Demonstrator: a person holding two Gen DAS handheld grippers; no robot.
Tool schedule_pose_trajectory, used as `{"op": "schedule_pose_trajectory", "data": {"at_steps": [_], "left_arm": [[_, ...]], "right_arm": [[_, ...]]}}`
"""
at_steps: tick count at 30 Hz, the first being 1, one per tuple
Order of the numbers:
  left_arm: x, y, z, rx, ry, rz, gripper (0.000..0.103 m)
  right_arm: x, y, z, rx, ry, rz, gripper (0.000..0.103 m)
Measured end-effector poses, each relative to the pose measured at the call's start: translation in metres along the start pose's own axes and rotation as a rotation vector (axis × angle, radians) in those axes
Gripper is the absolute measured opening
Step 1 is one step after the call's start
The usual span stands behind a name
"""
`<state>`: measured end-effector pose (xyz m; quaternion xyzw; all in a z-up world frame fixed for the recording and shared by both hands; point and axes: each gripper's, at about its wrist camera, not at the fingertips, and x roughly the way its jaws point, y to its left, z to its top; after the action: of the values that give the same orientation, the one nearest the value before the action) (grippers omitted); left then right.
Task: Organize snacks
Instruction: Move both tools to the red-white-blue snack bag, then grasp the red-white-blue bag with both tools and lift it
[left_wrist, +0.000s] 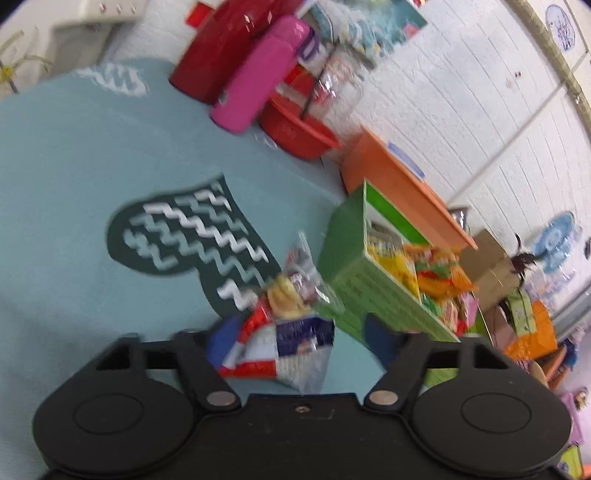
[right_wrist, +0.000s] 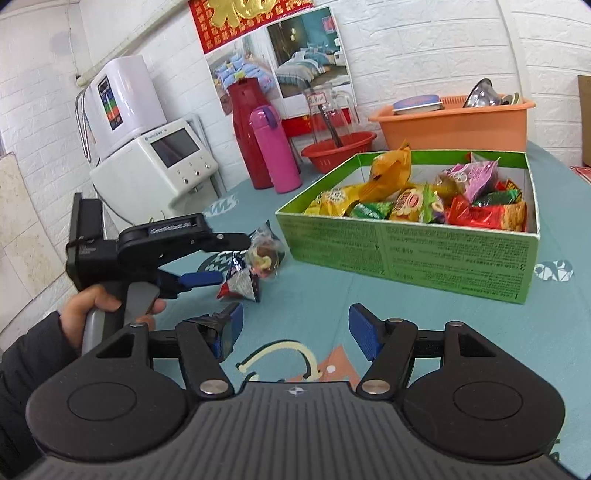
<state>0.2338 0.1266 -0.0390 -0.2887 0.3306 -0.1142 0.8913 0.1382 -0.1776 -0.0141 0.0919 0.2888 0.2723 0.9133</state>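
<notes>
A green box (right_wrist: 406, 247) holding several wrapped snacks stands on the blue tablecloth; it also shows in the left wrist view (left_wrist: 354, 273). Two loose snack packets lie left of it: a red, white and blue one (right_wrist: 240, 282) (left_wrist: 280, 350) and a clear one with a yellow snack (right_wrist: 264, 253) (left_wrist: 291, 291). My left gripper (left_wrist: 295, 336) (right_wrist: 231, 258) is open, its fingers on either side of the red, white and blue packet, just above the cloth. My right gripper (right_wrist: 295, 332) is open and empty, over the cloth in front of the box.
A pink flask (right_wrist: 275, 151), red thermos (right_wrist: 245, 133), red basin (right_wrist: 338, 149) with a glass jug, and an orange basket (right_wrist: 454, 122) stand at the back by the wall. A white appliance (right_wrist: 147, 162) stands at the left beyond the table edge.
</notes>
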Motion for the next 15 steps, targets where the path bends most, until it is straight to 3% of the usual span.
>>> {"op": "schedule_pose_trajectory", "data": {"at_steps": [1,2,7,9,11,15], "left_arm": [[0.003,0.0,-0.004,0.019,0.03,-0.013,0.053],[0.002,-0.003,-0.01,0.046,0.031,-0.033,0.058],[-0.008,-0.028,-0.046,0.124,0.129,-0.148,0.058],[-0.014,-0.034,-0.059,0.108,0.162,-0.197,0.062],[-0.02,-0.032,-0.067,0.062,0.16,-0.23,0.089],[-0.029,-0.025,-0.073,-0.007,0.157,-0.26,0.095]], "right_arm": [[0.001,0.0,-0.001,-0.007,0.006,0.005,0.103],[0.003,0.001,-0.003,-0.012,0.012,0.013,0.103],[0.012,0.006,-0.012,-0.048,0.057,0.044,0.103],[0.015,0.008,-0.018,-0.067,0.075,0.059,0.102],[0.017,0.008,-0.023,-0.076,0.095,0.067,0.101],[0.024,0.007,-0.027,-0.082,0.12,0.078,0.09]]}}
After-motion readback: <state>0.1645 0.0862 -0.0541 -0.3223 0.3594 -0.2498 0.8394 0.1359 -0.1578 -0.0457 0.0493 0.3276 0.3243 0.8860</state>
